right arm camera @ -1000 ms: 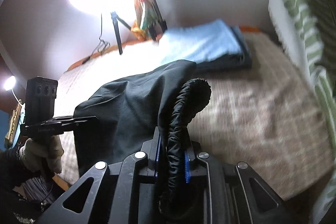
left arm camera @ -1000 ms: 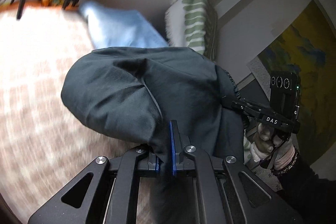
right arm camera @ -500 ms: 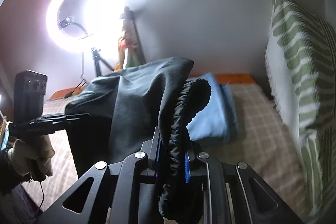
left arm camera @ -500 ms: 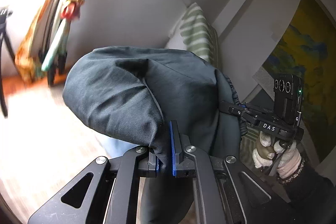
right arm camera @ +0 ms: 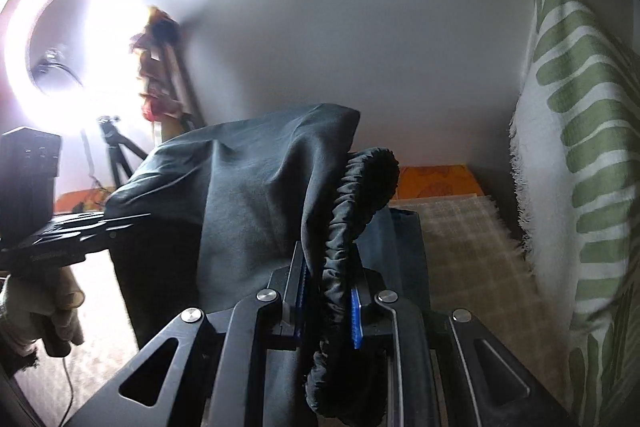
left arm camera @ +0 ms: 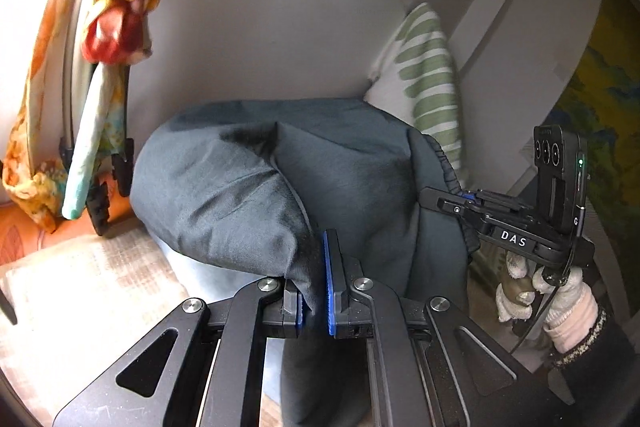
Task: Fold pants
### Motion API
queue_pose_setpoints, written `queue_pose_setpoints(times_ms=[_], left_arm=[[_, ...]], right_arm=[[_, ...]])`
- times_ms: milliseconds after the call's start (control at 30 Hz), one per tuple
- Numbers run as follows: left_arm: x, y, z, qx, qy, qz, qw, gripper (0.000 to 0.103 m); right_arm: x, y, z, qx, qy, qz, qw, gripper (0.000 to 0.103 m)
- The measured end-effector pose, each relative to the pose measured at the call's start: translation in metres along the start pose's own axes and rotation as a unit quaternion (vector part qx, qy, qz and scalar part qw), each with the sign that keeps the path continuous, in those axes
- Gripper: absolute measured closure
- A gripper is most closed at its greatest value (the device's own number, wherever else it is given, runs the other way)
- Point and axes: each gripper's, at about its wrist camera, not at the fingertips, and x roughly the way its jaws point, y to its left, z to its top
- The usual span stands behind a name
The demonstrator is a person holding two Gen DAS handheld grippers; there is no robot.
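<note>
Pants (left arm camera: pixel 280 195) are up in the air, held between both tools, hanging over the bed (left arm camera: pixel 80 291).

Left gripper (left arm camera: pixel 314 291): jaws narrow, clamped on a bunched fold of dark fabric. Cloth balloons out toward 11 o'clock from the pinch and a tail drops past 6.

Right gripper (right arm camera: pixel 326 291): jaws narrow on the waistband (right arm camera: pixel 360 195), the gathered elastic running straight up between the pads toward 1 o'clock. Its grip is at the far end of the garment from the left one, so the pair likely spans the pants to shake them flat before laying down.

Striped pillow (right arm camera: pixel 580 187) at 3 o'clock in the right view. Blue folded cloth (right arm camera: pixel 384 235) sits on the bed just behind the waistband. Ring light (right arm camera: pixel 60 43) at 10 o'clock blows out that corner, so I can't tell how much leg hangs below the left tool.

Fold not started yet, by my read: the garment needs to land flat first.
</note>
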Motion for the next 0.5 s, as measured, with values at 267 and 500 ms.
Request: queue_pose_setpoints(times_ms=[267, 500], left_arm=[[0.024, 0.028, -0.006, -0.007, 0.045, 0.076, 0.9961, 0.096], [0.009, 0.040, -0.017, -0.011, 0.052, 0.114, 0.9920, 0.087]], right_arm=[[0.055, -0.010, -0.001, -0.013, 0.042, -0.038, 0.998, 0.087], [0.061, -0.019, -0.003, -0.009, 0.057, -0.106, 0.993, 0.066]])
